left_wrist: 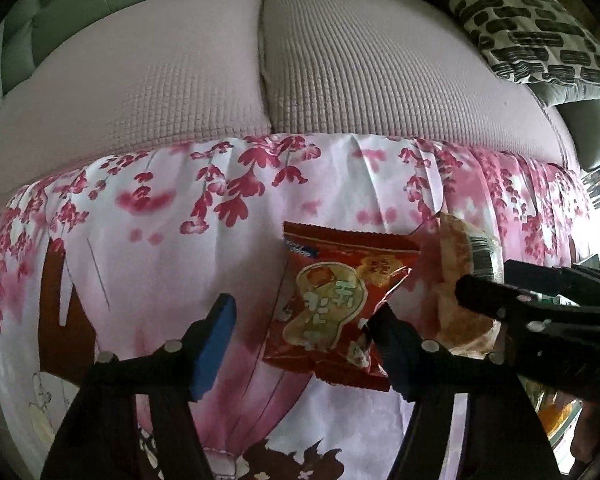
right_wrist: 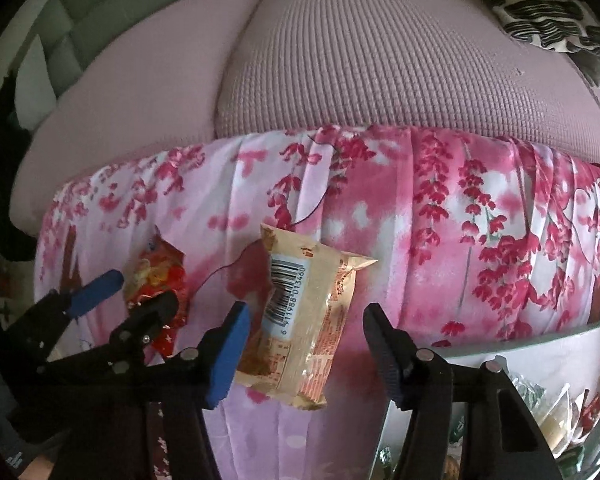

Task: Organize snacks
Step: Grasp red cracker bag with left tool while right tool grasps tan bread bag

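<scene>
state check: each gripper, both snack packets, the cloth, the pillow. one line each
left gripper: open, red packet between its fingers, no grip
right gripper: open, beige packet between its fingers, no grip
red snack packet: sealed, crinkled, lying on the cloth
beige snack packet: sealed, barcode side up, lying on the cloth
floral cloth: spread out, creased
patterned pillow: lying on the sofa cushion

A pink cherry-blossom cloth carries a red snack packet beside a beige snack packet.
</scene>
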Tool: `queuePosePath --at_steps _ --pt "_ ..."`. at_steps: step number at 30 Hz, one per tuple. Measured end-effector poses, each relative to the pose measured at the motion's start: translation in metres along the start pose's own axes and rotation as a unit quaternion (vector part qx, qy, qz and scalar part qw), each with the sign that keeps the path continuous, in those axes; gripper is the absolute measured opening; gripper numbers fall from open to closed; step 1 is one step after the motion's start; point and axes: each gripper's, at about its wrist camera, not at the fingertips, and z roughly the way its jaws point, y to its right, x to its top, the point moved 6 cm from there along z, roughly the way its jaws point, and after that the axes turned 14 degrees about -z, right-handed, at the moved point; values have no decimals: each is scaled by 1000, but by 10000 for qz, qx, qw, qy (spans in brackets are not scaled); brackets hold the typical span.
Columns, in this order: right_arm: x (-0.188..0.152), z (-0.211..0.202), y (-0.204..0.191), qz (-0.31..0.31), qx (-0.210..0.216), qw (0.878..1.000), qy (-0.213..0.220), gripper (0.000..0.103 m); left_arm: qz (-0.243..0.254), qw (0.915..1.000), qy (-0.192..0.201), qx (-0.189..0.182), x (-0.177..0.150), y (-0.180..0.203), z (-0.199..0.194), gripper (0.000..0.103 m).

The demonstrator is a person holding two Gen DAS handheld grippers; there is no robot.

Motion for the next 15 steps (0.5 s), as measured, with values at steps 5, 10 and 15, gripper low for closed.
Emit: queuePosePath --at_steps 5,10,15 --pt "0 16 -1 -23 -41 9998 -181 55 -9 9999 -129 -47 -1 5 9 55" --pt "0 24 -1 -28 -31 9998 -181 48 -27 9999 -110 -23 -1 6 11 55" --pt "1 23 -8 -91 -13 9999 -122 41 -74 9999 -91 -11 -2 6 10 54"
